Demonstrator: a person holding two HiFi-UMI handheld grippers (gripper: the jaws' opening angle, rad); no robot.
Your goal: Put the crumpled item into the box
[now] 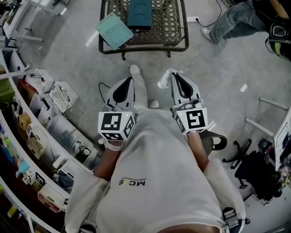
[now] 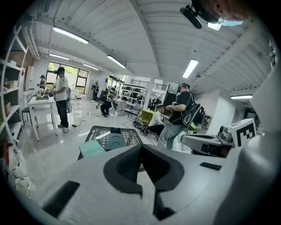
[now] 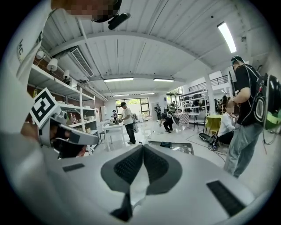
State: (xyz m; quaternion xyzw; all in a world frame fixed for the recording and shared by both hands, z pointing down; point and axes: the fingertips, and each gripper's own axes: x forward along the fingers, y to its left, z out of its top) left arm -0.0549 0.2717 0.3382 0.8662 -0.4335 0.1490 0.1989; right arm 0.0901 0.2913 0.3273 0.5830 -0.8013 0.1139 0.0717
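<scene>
In the head view, the left gripper (image 1: pixel 130 82) and right gripper (image 1: pixel 174 75) are held side by side at the person's waist, both pointing forward over the grey floor (image 1: pixel 218 77). A white crumpled item (image 1: pixel 164 80) sticks out at the right gripper's tip. Ahead and well apart from both stands a mesh table (image 1: pixel 177 22). A dark teal box (image 1: pixel 139 12) sits on it, and a pale green sheet (image 1: pixel 113 30) overhangs its left edge. Shelves (image 1: pixel 27 136) run along the left.

In the left gripper view, the jaws meet at the tips with nothing between them. The table, box and sheet lie straight beyond.

In the right gripper view, the jaws are pressed together on the crumpled item, whose white folds show between the pads and bulge out below them.
</scene>
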